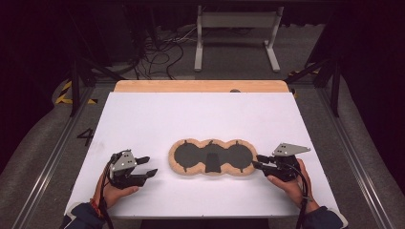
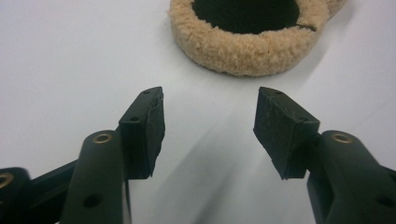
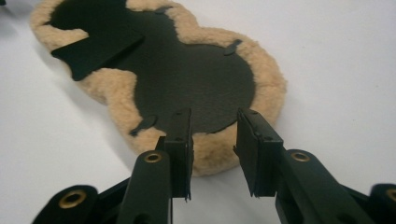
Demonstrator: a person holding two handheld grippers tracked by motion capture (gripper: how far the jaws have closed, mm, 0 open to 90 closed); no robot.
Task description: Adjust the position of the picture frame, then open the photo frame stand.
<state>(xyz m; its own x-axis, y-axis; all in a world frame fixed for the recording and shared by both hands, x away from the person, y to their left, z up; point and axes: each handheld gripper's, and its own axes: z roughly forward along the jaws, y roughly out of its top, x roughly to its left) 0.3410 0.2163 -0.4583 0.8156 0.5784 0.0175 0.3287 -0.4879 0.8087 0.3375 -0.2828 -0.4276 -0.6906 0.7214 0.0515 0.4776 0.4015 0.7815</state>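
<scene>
White table [image 1: 143,119] — dark room, cables [image 1: 157,57]

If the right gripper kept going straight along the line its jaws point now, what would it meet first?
Most likely the fleece rim of the tan and black pad. In the right gripper view, the right gripper has open jaws framing that edge with nothing between them, though the remaining gap is hard to judge.

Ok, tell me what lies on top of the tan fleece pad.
A black three-lobed sheet covers the tan fleece pad; a loose black flap lies midway. Whatever is beneath it is hidden.
</scene>
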